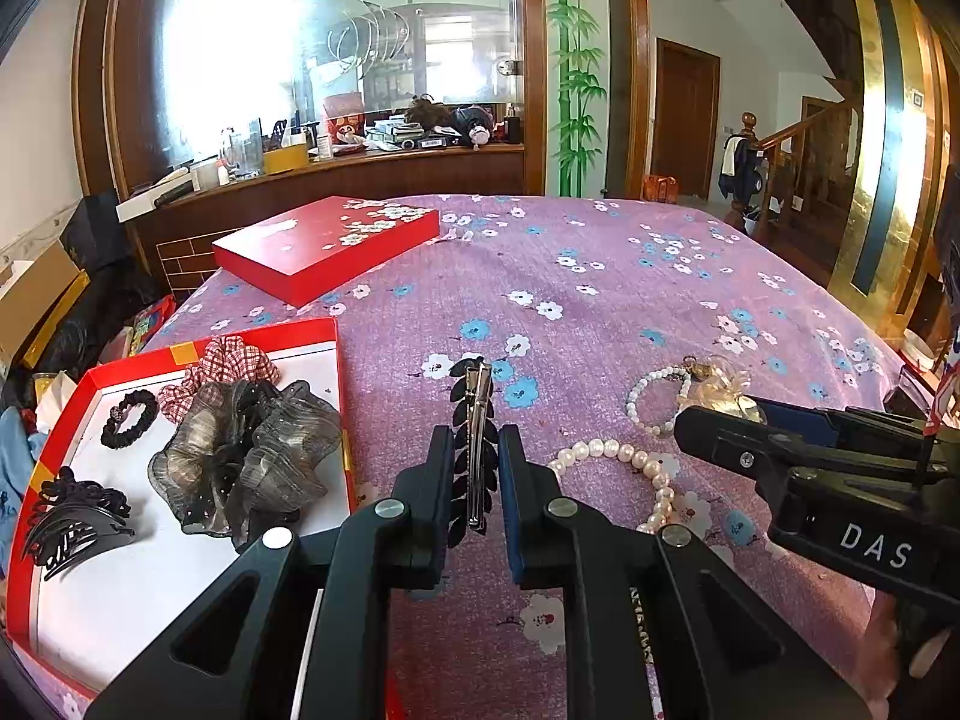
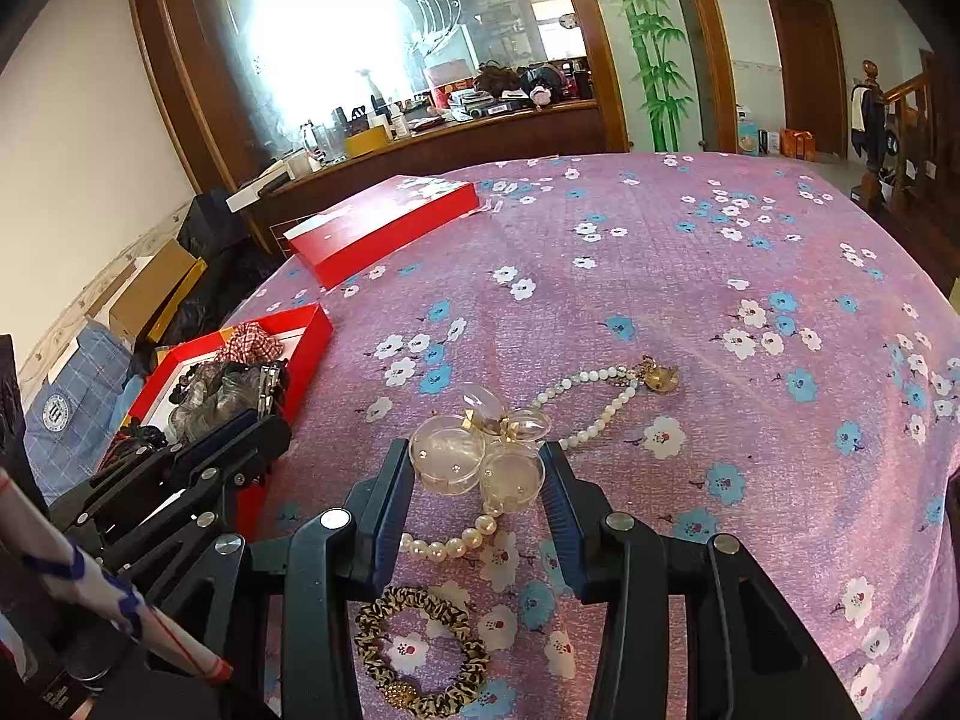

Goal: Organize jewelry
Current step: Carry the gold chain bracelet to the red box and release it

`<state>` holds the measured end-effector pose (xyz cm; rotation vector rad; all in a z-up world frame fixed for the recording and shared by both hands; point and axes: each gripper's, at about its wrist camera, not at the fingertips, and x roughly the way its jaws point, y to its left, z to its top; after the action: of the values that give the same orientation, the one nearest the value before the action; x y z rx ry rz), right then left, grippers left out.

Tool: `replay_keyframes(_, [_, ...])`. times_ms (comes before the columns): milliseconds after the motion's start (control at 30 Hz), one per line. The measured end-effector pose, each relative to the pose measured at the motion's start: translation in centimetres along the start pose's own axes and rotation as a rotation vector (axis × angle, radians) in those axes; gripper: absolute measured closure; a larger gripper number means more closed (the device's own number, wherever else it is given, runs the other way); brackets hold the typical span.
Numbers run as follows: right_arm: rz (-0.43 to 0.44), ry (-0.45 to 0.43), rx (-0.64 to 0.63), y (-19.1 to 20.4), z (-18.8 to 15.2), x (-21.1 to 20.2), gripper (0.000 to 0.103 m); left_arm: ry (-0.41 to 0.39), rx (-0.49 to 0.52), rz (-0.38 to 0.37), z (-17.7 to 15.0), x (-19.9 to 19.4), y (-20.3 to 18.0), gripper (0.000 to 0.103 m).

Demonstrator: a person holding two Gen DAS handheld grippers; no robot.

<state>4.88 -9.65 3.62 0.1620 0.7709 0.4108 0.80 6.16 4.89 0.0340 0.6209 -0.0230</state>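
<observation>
Purple floral cloth (image 1: 600, 300) covers the table, with a wood counter and mirror behind. Near the left edge sits an open red tray (image 1: 180, 342) holding a checked scrunchie (image 1: 228, 360), a grey gauze scrunchie (image 1: 252, 450), a small black hair tie (image 1: 128, 418) and a black claw clip (image 1: 72, 519). The red lid (image 1: 327, 246) lies farther back on the cloth.

The left gripper (image 1: 474, 480) has its jaws narrow, pinching a black leaf barrette (image 1: 474, 438) that stands up between the pads, just right of the tray.

The right gripper (image 2: 480, 480) is half-wide, with its pads on both sides of a clear bow clip (image 2: 480, 450); contact looks likely on both sides. A pearl strand (image 2: 450, 546) lies under the clip, between the fingers. A bead bracelet (image 2: 600, 402) with a gold charm lies just beyond it. A leopard scrunchie (image 2: 420, 654) lies on the cloth below the right gripper.
</observation>
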Motion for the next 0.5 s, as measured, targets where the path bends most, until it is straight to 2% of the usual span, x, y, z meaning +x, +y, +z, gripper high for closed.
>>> replay_keyframes(333, [-0.022, -0.011, 0.033, -0.8, 0.3, 0.0, 0.057, -0.02, -0.015, 0.004, 0.2, -0.5, 0.2, 0.089])
replay_keyframes(500, [-0.015, -0.028, 0.074, -0.8, 0.5, -1.9, 0.057, -0.028, -0.057, -0.024, 0.4, -2.1, 1.5, 0.089])
